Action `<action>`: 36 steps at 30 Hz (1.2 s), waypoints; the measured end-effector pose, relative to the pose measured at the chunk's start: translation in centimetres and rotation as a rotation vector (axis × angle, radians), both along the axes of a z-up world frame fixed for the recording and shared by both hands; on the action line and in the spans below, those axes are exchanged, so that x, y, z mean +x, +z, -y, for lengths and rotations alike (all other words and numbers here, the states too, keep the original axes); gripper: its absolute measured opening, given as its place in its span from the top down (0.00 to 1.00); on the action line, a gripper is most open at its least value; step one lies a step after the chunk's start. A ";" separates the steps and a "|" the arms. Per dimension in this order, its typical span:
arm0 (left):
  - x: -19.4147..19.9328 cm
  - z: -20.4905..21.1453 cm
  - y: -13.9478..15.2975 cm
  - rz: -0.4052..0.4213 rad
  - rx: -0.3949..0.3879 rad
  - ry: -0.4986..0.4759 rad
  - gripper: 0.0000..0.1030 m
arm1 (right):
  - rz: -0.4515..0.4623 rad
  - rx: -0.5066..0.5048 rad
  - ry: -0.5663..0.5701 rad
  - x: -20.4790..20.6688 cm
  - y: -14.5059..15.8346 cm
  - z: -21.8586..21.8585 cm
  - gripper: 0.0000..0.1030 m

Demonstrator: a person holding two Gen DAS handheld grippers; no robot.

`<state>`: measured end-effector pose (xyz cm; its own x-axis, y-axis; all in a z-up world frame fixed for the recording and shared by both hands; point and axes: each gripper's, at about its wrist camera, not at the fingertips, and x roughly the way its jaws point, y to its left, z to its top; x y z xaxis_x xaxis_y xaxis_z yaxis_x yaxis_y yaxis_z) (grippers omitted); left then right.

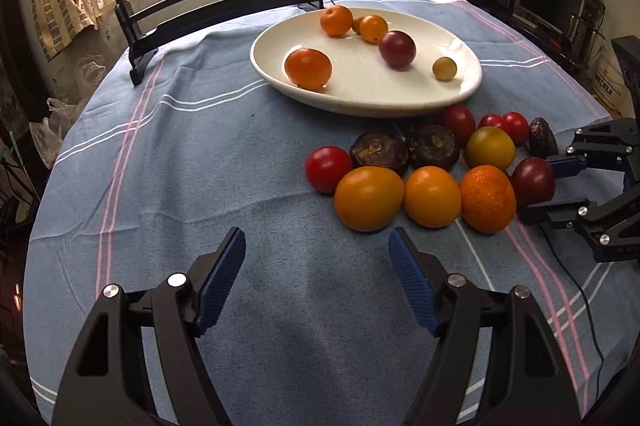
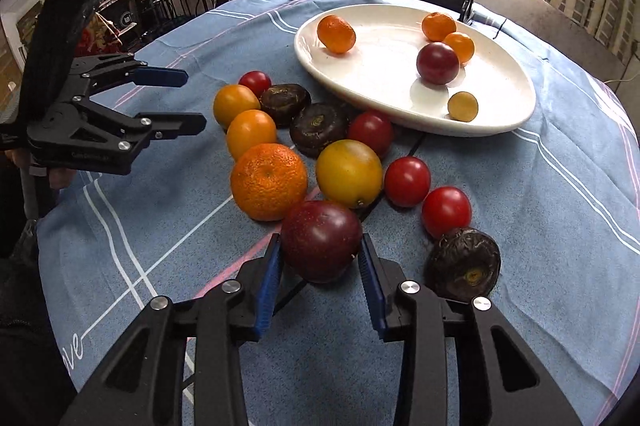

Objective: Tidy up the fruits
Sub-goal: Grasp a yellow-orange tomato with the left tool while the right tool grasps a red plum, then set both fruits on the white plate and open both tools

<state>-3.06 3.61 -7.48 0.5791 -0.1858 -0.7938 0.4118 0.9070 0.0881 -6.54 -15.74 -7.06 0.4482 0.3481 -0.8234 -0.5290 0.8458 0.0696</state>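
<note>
Two right tongs [image 2: 320, 258] pads flanking plum [image 2: 320, 240], left tongs [image 1: 316, 258] spread

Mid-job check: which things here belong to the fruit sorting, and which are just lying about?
Job: white plate, dark red plum between right gripper fingers, loose mandarin, cherry tomatoes, left gripper.
Lying about: round screen stand, black cable, tablecloth.

Tablecloth [image 1: 200, 161]: matt woven cloth, slightly wrinkled. Plate [image 1: 400, 97]: glossy white ceramic, by the look. Tomatoes [image 2: 407, 181] and plum [image 2: 320, 240]: smooth, shiny skin. Mandarin [image 2: 269, 181]: pitted, dull peel. Water chestnuts [image 2: 464, 264]: rough, dark, matt. Left gripper [image 1: 316, 246] and right gripper [image 2: 320, 250]: matt black plastic, ribbed blue pads [image 2: 267, 286], shiny metal screws [image 2: 409, 286].
</note>
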 end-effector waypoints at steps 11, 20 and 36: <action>2.0 3.5 -1.0 0.006 0.024 -0.114 0.63 | -0.022 0.023 -0.018 -0.2 -0.2 0.7 0.63; 0.7 1.7 0.5 -0.009 -0.032 -0.087 0.64 | 0.001 0.038 -0.023 -1.0 0.6 1.2 0.63; 4.8 5.0 9.7 0.203 -0.105 0.038 0.64 | 0.219 0.111 -0.087 3.1 9.5 2.2 0.63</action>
<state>1.71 -1.43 2.22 0.7330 -0.2367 -0.6378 0.3608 0.9300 0.0696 -3.44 -17.96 2.48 0.6436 0.3831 -0.6626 -0.4674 0.8823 0.0562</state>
